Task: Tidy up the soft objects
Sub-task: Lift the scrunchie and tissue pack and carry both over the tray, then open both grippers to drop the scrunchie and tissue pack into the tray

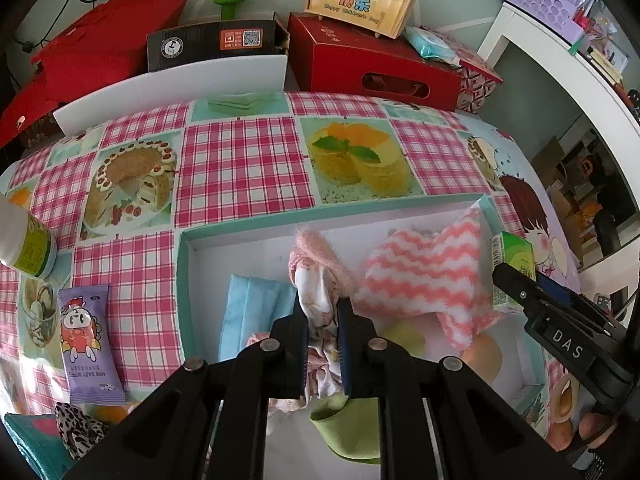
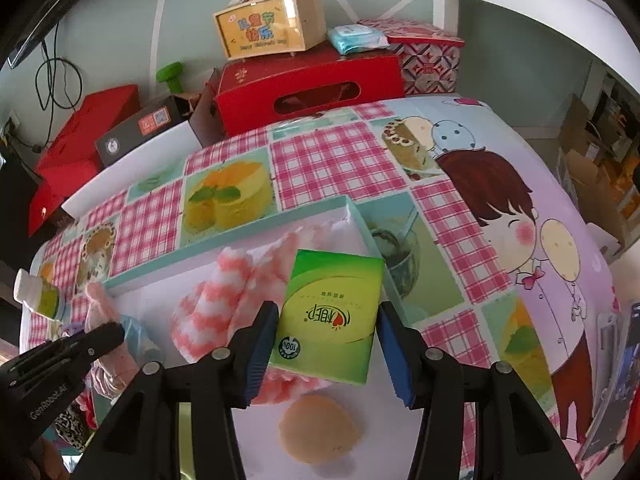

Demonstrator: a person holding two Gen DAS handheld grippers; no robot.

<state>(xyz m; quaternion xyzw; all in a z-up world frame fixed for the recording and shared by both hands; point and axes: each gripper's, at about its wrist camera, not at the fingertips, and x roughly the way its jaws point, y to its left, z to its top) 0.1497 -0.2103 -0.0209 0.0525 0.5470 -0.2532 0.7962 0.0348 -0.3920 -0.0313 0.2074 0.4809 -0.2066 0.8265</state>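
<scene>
My left gripper (image 1: 321,304) is shut on a white floral cloth (image 1: 316,292) with a fuzzy pink part (image 1: 320,248), and holds it over the teal-rimmed white box (image 1: 185,264). In the box lie a blue cloth (image 1: 252,308), a pink-and-white zigzag towel (image 1: 424,276), a green cloth (image 1: 348,428) and an orange sponge (image 1: 482,356). My right gripper (image 2: 328,312) is shut on a green tissue pack (image 2: 332,300) above the towel (image 2: 216,304) and orange sponge (image 2: 320,428), near the box's right wall (image 2: 360,220). The left gripper (image 2: 114,336) shows at the left of the right wrist view.
On the checked tablecloth left of the box lie a purple snack pouch (image 1: 88,340), a white and green bottle (image 1: 28,244) and a leopard-print cloth (image 1: 78,432). Red boxes (image 1: 372,68) and a wooden case (image 1: 360,0) stand behind the table. A white shelf (image 1: 560,64) stands at right.
</scene>
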